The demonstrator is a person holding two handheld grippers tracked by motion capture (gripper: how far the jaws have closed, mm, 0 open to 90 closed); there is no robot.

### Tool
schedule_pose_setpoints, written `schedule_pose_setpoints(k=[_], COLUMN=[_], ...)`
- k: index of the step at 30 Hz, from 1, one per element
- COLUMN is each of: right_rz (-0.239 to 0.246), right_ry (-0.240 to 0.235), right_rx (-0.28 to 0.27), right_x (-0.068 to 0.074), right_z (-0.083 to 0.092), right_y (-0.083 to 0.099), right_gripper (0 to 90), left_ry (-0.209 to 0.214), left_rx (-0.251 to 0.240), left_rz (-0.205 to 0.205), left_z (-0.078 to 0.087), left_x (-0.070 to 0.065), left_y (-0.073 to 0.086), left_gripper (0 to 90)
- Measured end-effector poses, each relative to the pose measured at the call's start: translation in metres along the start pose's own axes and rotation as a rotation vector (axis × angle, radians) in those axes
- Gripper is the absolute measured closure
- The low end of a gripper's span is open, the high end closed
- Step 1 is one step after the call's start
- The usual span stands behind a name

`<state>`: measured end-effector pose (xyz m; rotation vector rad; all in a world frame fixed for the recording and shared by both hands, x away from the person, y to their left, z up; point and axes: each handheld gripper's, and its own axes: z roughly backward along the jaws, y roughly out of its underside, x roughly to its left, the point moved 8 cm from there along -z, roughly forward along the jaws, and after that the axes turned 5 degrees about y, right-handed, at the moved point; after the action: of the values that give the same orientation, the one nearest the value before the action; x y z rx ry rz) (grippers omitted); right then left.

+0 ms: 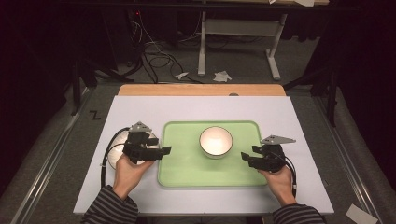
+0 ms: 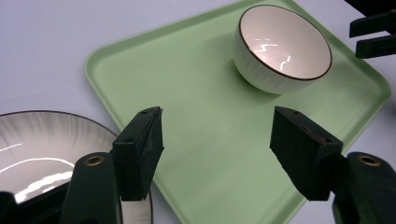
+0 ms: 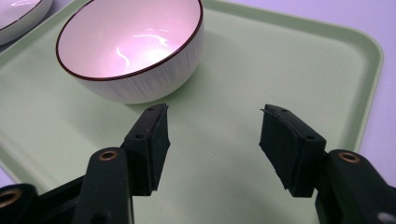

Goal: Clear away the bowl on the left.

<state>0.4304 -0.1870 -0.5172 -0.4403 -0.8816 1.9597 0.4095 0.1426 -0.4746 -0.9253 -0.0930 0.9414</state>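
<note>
A white bowl [image 1: 215, 141] with a thin brown rim stands upright in the far middle of a pale green tray [image 1: 187, 163]. Left of the tray lies a white plate [image 1: 116, 141]. My left gripper [image 1: 163, 151] hovers over the plate's right side and the tray's left edge, jaws open with nothing between them. In the left gripper view its jaws [image 2: 217, 123] frame bare tray [image 2: 210, 93], with the plate [image 2: 42, 144] at lower left and the bowl [image 2: 285, 44] beyond. My right gripper [image 1: 249, 153] sits at the tray's right edge, open [image 3: 214, 116] and empty, pointing at the bowl [image 3: 130, 42].
The tray rests on a white mat [image 1: 140, 112] over a wooden table [image 1: 201, 89]. Bare mat surrounds the tray on all sides. Beyond the table, cables [image 1: 154, 58] and the legs of a white stand [image 1: 201, 56] are on the dark floor.
</note>
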Motion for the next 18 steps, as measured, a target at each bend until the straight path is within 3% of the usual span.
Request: schedule_pose_setpoints(k=[18], right_rz=[0.01], right_ry=[-0.008], right_rx=[0.006], right_x=[0.003], right_z=[-0.001], right_y=[0.001], right_gripper=[43.6], left_ry=[0.041], left_rx=[0.08], left_rz=[-0.028], left_z=[-0.018], left_x=[-0.018], left_y=[0.01], left_gripper=[35.1])
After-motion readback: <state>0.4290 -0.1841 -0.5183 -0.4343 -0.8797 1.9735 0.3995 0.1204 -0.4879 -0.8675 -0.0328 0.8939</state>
